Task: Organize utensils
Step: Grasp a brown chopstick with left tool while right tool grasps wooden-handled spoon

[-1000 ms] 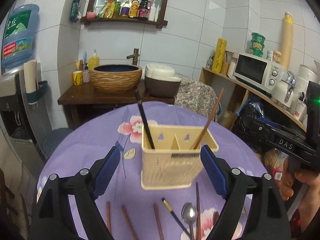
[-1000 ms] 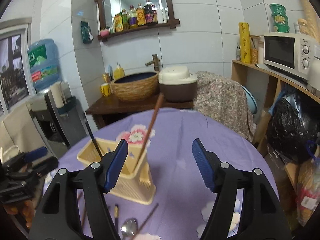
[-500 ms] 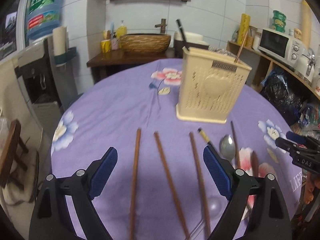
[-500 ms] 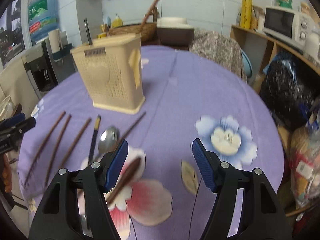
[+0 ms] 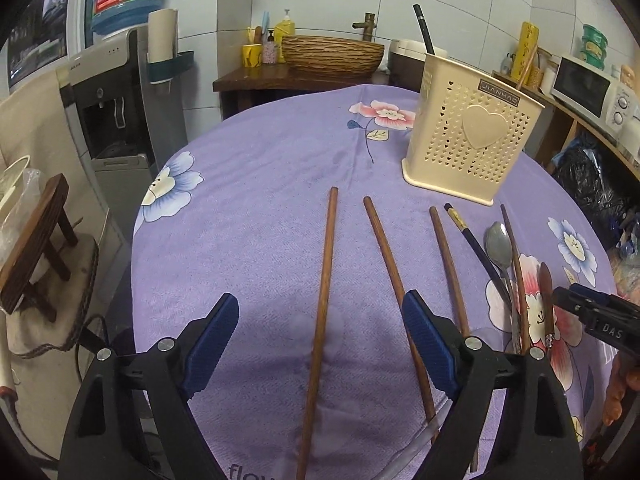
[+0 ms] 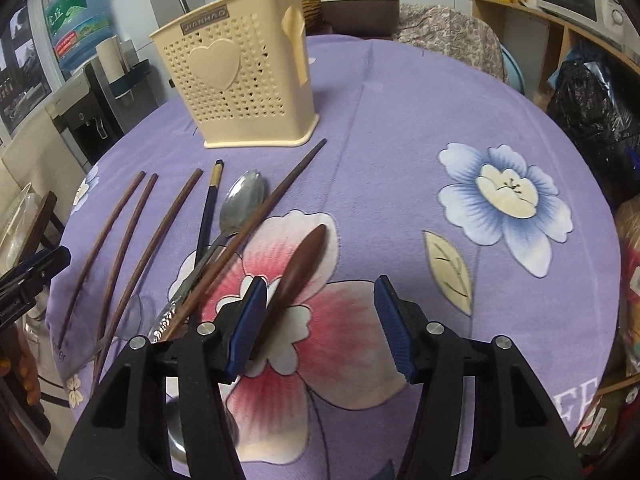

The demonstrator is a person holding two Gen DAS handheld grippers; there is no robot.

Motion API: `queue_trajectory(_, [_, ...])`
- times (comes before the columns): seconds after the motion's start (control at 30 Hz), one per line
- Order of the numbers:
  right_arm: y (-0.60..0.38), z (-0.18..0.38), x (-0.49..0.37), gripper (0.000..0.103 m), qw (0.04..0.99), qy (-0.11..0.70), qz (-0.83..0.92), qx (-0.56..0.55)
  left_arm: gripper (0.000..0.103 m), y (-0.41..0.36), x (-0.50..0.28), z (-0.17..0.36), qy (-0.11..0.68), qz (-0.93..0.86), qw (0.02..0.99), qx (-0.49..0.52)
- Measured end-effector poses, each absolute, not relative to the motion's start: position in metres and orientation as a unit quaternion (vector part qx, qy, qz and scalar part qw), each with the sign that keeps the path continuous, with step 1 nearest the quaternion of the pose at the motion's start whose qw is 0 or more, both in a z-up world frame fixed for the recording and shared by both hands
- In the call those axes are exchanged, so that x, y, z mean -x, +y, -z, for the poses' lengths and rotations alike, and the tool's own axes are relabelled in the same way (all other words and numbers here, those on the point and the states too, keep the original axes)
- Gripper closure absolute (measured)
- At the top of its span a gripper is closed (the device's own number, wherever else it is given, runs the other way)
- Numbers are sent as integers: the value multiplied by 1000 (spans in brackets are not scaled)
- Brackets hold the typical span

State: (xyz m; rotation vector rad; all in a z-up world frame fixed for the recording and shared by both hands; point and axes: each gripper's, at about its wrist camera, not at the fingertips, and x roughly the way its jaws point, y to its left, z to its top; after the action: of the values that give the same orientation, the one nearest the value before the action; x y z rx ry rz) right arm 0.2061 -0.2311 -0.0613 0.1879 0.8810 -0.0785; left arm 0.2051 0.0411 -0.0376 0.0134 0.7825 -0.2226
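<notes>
A round table under a purple flowered cloth [image 5: 248, 208] carries a cream perforated utensil holder [image 5: 472, 140], upright, with a black chopstick and a brown one standing in it; before it lie loose brown chopsticks [image 5: 324, 292], a dark chopstick, a metal spoon [image 6: 244, 200] and a brown wooden spoon [image 6: 298, 272]. The left gripper [image 5: 320, 344] hangs with jaws wide apart astride one brown chopstick, gripping nothing; the right gripper [image 6: 320, 320] is likewise wide open, its left pad just beside the wooden spoon's handle
</notes>
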Motion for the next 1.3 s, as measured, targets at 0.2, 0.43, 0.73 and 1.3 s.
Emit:
queue_trajectory(0.2, [-220, 67, -218, 60, 893, 438, 58, -79, 21, 40, -202, 37, 376, 112, 920, -3])
queue_trajectory(0.43, [-209, 68, -232, 75, 896, 435, 76, -45, 21, 40, -207, 38, 379, 108, 919, -8])
queue_trajectory(0.73, [-207, 67, -230, 80, 901, 431, 49, -8, 21, 43, -208, 37, 379, 106, 919, -3])
queue_trajectory(1.3, [-221, 68, -219, 85, 896, 443, 39, -5, 47, 17, -266, 54, 437, 131, 888, -59])
